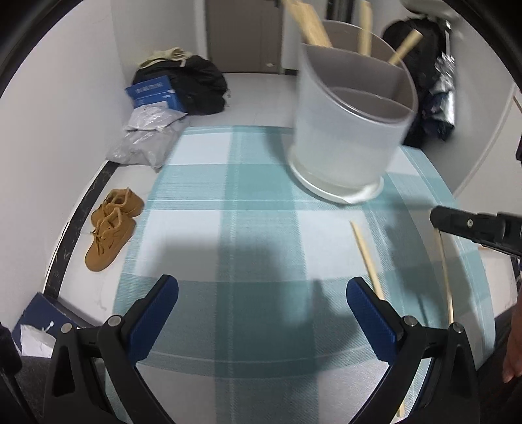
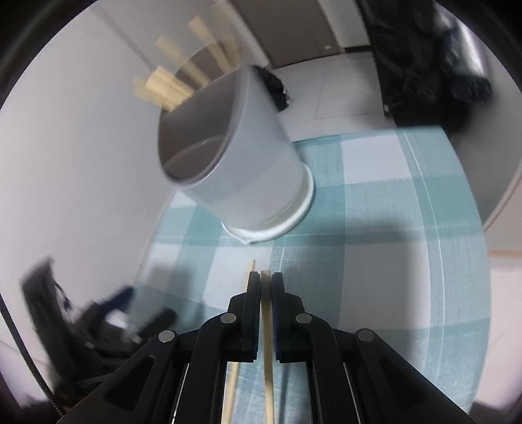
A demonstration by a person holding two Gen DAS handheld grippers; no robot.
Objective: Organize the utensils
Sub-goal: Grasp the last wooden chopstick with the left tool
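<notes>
A white divided utensil holder (image 1: 349,130) stands on the teal checked cloth (image 1: 228,228), with several wooden utensils (image 1: 310,26) in its back compartment; it also shows in the right wrist view (image 2: 241,169). My left gripper (image 1: 261,293) is open and empty over the cloth, in front of the holder. One wooden chopstick (image 1: 367,257) lies on the cloth by its right finger. My right gripper (image 2: 266,277) is shut on a second chopstick (image 2: 267,313), just short of the holder. The loose chopstick (image 2: 243,287) lies left of it. The right gripper also shows in the left wrist view (image 1: 473,225), holding its chopstick (image 1: 445,270).
Tan shoes (image 1: 111,225), grey plastic bags (image 1: 146,137), a blue box (image 1: 153,93) and a black bag (image 1: 195,84) lie on the floor at the left. More dark bags (image 1: 430,71) stand at the back right. The cloth's edge (image 1: 456,202) curves close on the right.
</notes>
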